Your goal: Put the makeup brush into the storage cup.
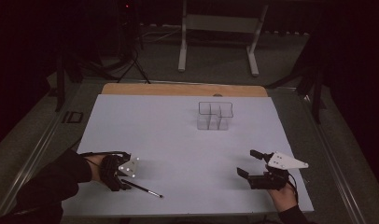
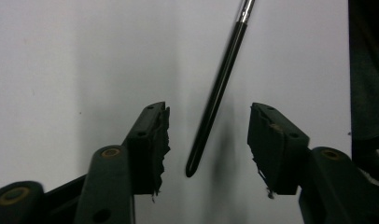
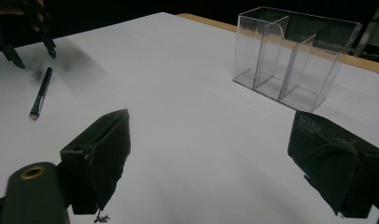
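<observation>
Near the table's front-left corner, well apart from the clear organiser [image 1: 215, 115], a slim black brush [image 1: 144, 189] lay flat on the white sheet [image 1: 178, 140]. Left gripper [image 1: 123, 183] stood over the brush's handle end, pointed down at it. Jaws part open; handle lay between the pads [image 2: 155, 140], touching neither, a gap on each side. Nothing held yet.

Step in hand, as judged: the pickup of the brush, at the point of closing on the handle. Next move would call for squaring the jaws across the handle, which ran slantwise between them, then closing until both pads pressed it, then lifting. Likely destination the organiser, though that is a guess.

Right gripper [image 1: 253, 163] sat at the front-right, nearer the organiser than the brush was, jaws wide apart and empty, aimed across the sheet.

View differences: the left gripper view gave the clearance between pads and handle and the metal ferrule [image 2: 246, 9]. The right gripper view showed the organiser's [image 3: 295, 60] compartments, all empty, and the brush [image 3: 40, 93] whole, bristle end towards the camera. The high view gave the layout.
</observation>
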The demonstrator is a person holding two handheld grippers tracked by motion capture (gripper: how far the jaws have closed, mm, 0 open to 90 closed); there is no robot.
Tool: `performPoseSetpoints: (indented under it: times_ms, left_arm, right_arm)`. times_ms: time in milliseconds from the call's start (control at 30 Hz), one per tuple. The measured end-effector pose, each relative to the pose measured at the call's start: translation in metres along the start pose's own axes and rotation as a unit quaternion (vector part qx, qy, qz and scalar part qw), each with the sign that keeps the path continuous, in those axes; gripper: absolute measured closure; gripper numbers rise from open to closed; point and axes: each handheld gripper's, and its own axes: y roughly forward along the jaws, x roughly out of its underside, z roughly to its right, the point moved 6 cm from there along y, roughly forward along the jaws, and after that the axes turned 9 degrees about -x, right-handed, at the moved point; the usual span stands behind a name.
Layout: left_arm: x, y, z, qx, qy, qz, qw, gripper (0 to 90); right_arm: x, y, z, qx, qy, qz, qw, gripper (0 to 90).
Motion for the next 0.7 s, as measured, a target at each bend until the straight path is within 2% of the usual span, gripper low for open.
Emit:
performPoseSetpoints:
  times_ms: [100, 200, 367, 600, 700]
  left_arm:
    - [-0.003, 0.001, 0.001, 0.0, 0.011, -0.005, 0.9999, 53.4]
    - [-0.003, 0.003, 0.001, -0.003, 0.02, -0.018, 0.9996, 55.9]
    - [-0.001, 0.01, 0.004, 0.003, 0.043, -0.043, 0.9981, 61.0]
    - [-0.004, 0.016, 0.003, 0.006, 0.054, -0.054, 0.9971, 66.4]
    - [-0.004, 0.019, 0.004, 0.006, 0.064, -0.068, 0.9956, 67.5]
  right_arm:
    - [0.0, 0.0, 0.0, 0.0, 0.0, 0.0, 1.0, 13.1]
    - [0.0, -0.001, 0.0, 0.0, 0.001, 0.001, 1.0, 13.1]
    - [0.0, -0.001, -0.001, -0.001, -0.001, 0.001, 1.0, 13.1]
    - [0.0, 0.0, -0.001, -0.001, 0.0, 0.001, 1.0, 13.2]
    - [-0.001, -0.001, -0.001, -0.001, 0.001, 0.002, 1.0, 13.2]
